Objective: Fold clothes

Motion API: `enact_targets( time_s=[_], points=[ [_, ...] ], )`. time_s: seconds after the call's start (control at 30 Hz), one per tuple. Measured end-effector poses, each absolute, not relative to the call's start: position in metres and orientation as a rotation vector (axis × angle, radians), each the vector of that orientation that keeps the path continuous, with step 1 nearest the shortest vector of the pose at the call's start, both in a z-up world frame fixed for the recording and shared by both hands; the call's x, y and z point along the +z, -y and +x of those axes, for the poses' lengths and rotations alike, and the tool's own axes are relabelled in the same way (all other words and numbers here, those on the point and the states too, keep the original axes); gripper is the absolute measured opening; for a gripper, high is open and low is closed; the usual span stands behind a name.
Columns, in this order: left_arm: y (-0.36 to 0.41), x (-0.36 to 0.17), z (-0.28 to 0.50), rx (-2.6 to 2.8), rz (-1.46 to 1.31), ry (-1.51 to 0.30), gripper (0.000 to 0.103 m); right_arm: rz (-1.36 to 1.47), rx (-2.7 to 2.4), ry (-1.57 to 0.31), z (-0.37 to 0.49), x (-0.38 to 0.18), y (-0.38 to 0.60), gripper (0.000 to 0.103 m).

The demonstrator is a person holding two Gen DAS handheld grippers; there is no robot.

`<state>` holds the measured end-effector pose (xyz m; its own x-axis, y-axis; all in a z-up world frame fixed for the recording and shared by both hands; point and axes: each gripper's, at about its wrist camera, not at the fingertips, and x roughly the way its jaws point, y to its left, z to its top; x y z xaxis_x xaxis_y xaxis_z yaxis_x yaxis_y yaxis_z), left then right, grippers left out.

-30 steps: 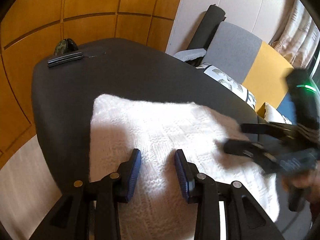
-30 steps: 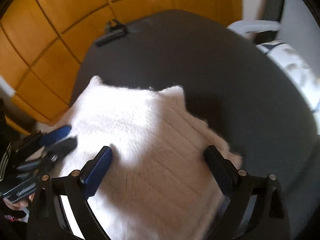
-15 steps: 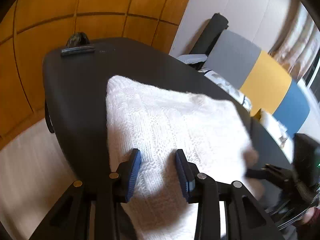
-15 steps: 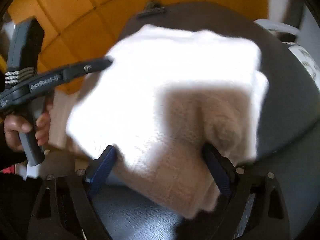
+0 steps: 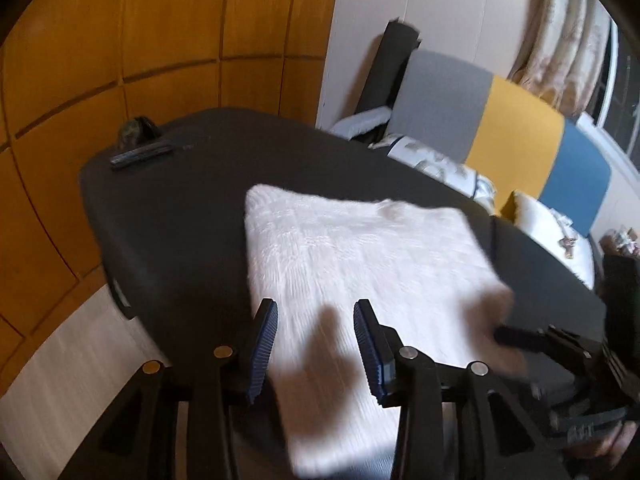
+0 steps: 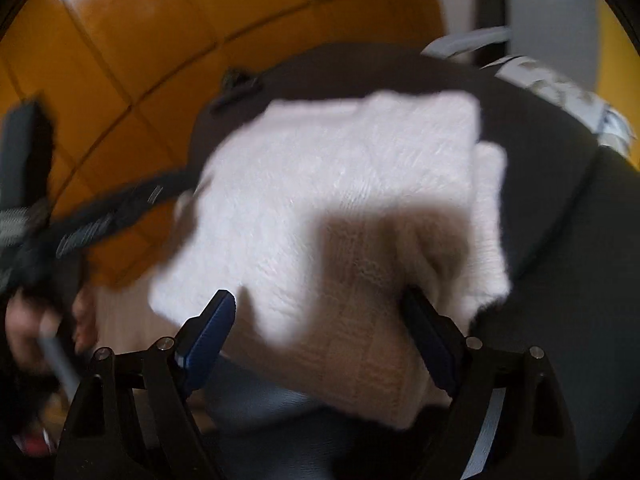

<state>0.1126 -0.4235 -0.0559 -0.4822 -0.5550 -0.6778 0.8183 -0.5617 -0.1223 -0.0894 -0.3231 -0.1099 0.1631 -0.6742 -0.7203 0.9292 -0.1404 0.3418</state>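
white knit sweater (image 5: 360, 264) folded, soft, floppy | take thick edge at 6 o'clock | left gripper (image 5: 316, 344) narrow gap, right gripper (image 6: 320, 340) wide, both straddling it

White sweater (image 5: 360, 256): fuzzy knit cloth. Table (image 5: 168, 208): dark matt. Wall panels (image 5: 120, 32): glossy orange wood.

Folded white knit garment (image 5: 360, 272) lies on dark table (image 5: 168, 216); left gripper (image 5: 314, 344) open above its near edge.
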Motion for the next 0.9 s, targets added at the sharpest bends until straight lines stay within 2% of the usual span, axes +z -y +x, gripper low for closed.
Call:
enact_targets(
  time_s=[0.17, 0.4, 0.57, 0.77, 0.9],
  points=[
    [0.382, -0.026, 0.146, -2.052, 0.73, -0.447, 0.041, 0.848, -1.54, -0.203, -0.045, -0.066, 0.292, 0.103],
    [0.361, -0.002, 0.155, -1.923, 0.748, -0.443, 0.04, 0.778, -1.597, -0.23, -0.002, -0.033, 0.301, 0.103],
    [0.358, 0.011, 0.16, -1.845, 0.708, -0.323, 0.038, 0.686, -1.664, -0.269, 0.014, -0.013, 0.299, 0.103],
    [0.362, 0.03, 0.176, -1.917, 0.575, -0.449, 0.038, 0.632, -1.663, -0.286, 0.018, -0.007, 0.304, 0.103],
    [0.36, 0.033, 0.174, -1.909, 0.545, -0.425, 0.038, 0.647, -1.663, -0.28, 0.012, -0.008, 0.306, 0.103]
  ],
)
